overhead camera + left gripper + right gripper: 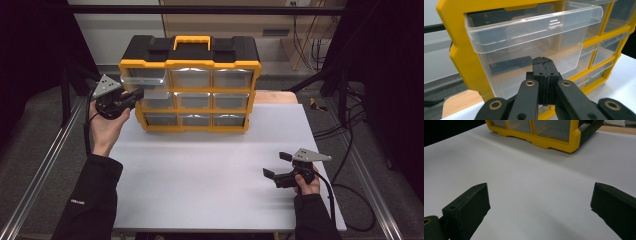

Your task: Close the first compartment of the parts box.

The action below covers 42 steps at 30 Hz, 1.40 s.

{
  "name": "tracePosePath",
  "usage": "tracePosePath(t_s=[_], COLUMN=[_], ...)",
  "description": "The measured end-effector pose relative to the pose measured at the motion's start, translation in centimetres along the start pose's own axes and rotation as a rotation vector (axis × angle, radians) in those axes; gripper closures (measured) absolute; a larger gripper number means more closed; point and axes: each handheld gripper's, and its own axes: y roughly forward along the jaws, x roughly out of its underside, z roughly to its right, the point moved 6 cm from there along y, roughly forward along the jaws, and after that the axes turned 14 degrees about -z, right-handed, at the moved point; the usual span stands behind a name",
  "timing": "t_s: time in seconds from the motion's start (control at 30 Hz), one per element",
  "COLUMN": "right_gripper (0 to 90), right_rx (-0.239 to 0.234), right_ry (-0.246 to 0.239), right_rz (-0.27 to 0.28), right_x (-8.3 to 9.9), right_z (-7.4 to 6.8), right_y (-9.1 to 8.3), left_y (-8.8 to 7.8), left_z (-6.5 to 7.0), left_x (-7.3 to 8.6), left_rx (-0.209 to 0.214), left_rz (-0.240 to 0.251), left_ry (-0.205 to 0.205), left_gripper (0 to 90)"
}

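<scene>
The left hand (106, 127) is raised at the far left of the worktop (210, 180), with the forearm going up from the near edge and the palm turned toward the organizer. It points the left claw (136, 94) level at the top-left drawer (145, 82) of the yellow and black drawer organizer (190, 85), which stands at the far side. This clear drawer is pulled out a little from its row. In the left gripper view the jaws are pressed together with nothing between them, just before the drawer front (529, 47). The right hand (306, 184) rests low at the near right, well apart from the organizer. The right claw (275, 165) points left, with its jaws spread wide over bare worktop.
</scene>
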Motion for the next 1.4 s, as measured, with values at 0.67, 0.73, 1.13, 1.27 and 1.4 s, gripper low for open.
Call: tracePosePath(t_s=[0.67, 0.73, 1.13, 1.27, 1.4], right_gripper=[2.4, 2.4, 2.4, 2.4, 2.4], right_rx=[-0.001, -0.002, -0.001, -0.002, 0.0], right_ry=[-0.001, 0.001, -0.002, 0.001, 0.001], right_rz=[0.002, 0.002, 0.006, 0.006, 0.01], right_x=[0.0, 0.0, 0.0, 0.0, -0.1], right_z=[0.0, 0.0, 0.0, 0.0, 0.1], right_y=[-0.1, -0.1, -0.1, -0.1, -0.1], left_y=[1.0, 1.1, 1.9, 2.2, 2.4], left_z=[-0.7, -0.8, -1.1, -1.2, -1.3], left_x=[-1.0, -1.1, -1.5, -1.6, -1.7], left_rx=[-0.038, -0.041, -0.064, -0.067, -0.07], left_rz=[0.002, 0.008, 0.008, 0.013, 0.014], left_ry=[0.011, 0.01, 0.016, 0.013, 0.014], left_gripper=[89.6, 89.5, 89.6, 89.5, 89.5])
